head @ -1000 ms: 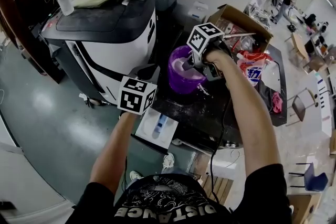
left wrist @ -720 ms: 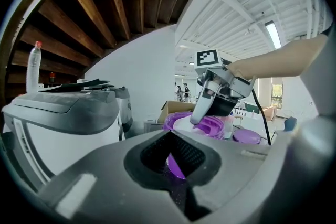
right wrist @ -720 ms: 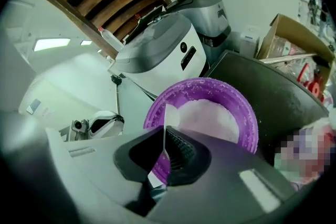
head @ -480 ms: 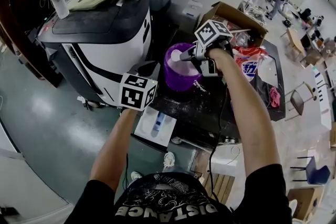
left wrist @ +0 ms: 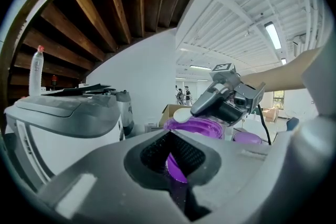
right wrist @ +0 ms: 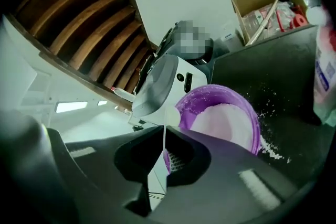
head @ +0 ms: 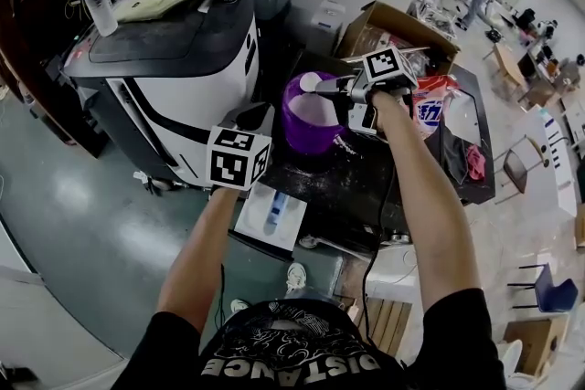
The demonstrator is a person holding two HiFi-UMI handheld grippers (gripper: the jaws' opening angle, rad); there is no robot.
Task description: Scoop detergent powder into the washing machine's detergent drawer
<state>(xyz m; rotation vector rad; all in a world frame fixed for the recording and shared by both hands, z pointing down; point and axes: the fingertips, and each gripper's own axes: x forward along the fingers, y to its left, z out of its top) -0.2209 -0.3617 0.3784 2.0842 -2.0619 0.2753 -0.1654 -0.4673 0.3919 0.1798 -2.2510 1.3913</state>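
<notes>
A purple tub (head: pixel 306 125) of white detergent powder stands on a dark table (head: pixel 366 187) beside the washing machine (head: pixel 174 59). My right gripper (head: pixel 340 89) is shut on the thin handle of a white scoop (head: pixel 312 84), which hangs over the tub's far rim. From the left gripper view, the scoop (left wrist: pixel 182 115) sits just above the tub (left wrist: pixel 202 126). The detergent drawer (head: pixel 271 219) is pulled out below the table edge, showing a blue compartment. My left gripper (head: pixel 256 117) hovers above the drawer, jaws shut with nothing visible between them.
A plastic bottle (head: pixel 94 3) and a flat pale item lie on the machine's top. Behind the tub are a cardboard box (head: pixel 402 27) and a detergent bag (head: pixel 437 110). Spilled powder (right wrist: pixel 270 147) dots the table. A pink cloth (head: pixel 475 162) lies at the right.
My right gripper has lifted the scoop out of the tub and drawn it up toward the far rim. The left gripper has barely moved.
</notes>
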